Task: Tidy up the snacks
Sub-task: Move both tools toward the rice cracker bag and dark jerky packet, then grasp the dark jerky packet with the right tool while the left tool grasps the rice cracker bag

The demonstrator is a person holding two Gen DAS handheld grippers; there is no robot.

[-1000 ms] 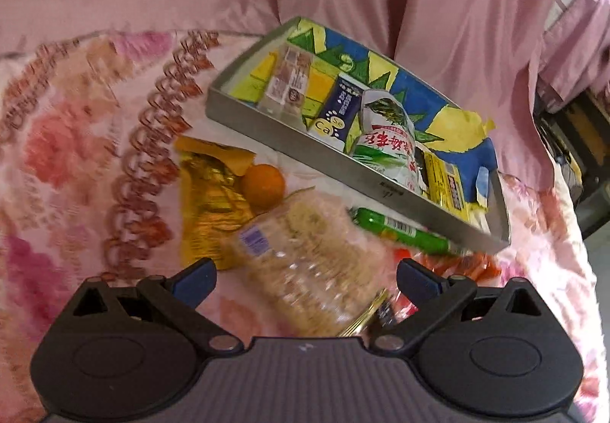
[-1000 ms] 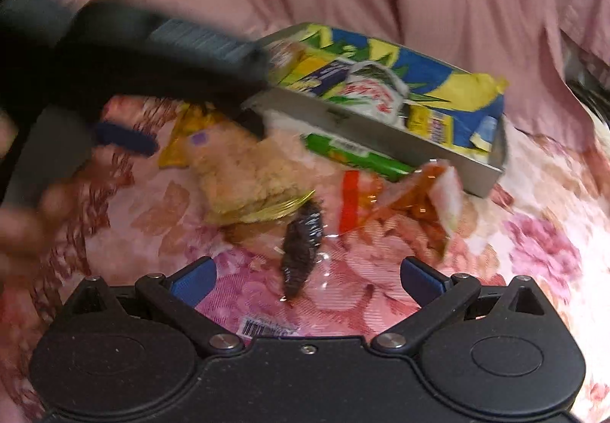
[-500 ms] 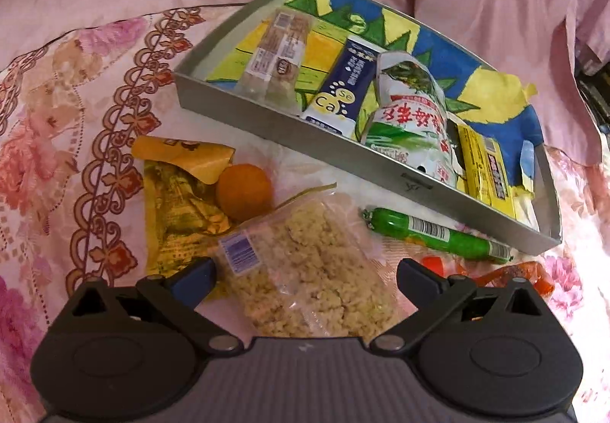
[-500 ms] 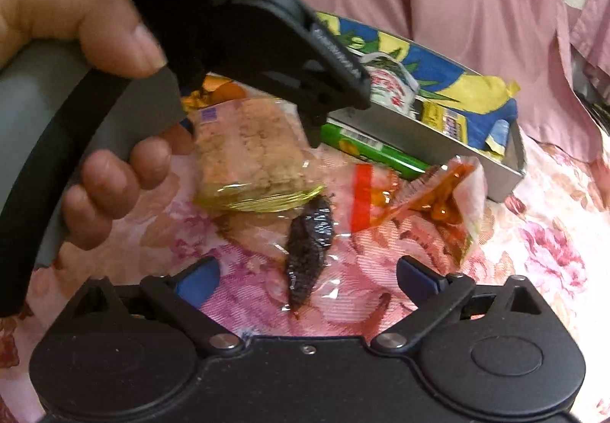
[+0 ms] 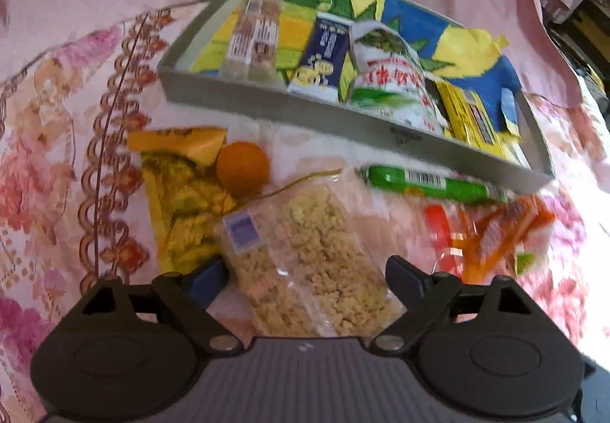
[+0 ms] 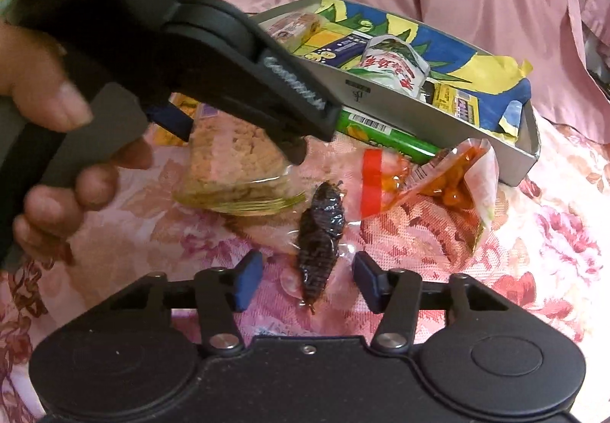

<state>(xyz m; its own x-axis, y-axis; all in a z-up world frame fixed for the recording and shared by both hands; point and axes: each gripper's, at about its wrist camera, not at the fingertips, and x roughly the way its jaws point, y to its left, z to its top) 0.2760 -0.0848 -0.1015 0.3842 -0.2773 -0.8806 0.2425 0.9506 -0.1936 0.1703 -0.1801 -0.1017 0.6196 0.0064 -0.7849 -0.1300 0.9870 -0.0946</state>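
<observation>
Snacks lie loose on the pink floral cloth (image 5: 45, 156) in front of the grey metal tray (image 5: 267, 110), which already holds several packets. Two of them matter for my next moves.

Under my right tool (image 6: 307, 280), the dark wrinkled snack in a clear wrapper (image 6: 320, 232) sits straight ahead at twelve o'clock. Its long axis runs from six to twelve, along the line the tool points, so the blue pads (image 6: 248, 278) flank its near end, one at nine and one at three. That tool is at about half width and closing; I judge the pads have not yet touched the wrapper.

Under my left tool (image 5: 301, 276), the clear bag of beige crumbly rice cake (image 5: 305, 255) lies at twelve, its long axis tilted from about eleven to five. The jaws are wide and closing, with the bag's near end between them; I see no pressing contact yet.

Each tool is nearer its own packet, and the tray lies beyond both, towards twelve to one o'clock. I judge both packets go there after the grips.
</observation>
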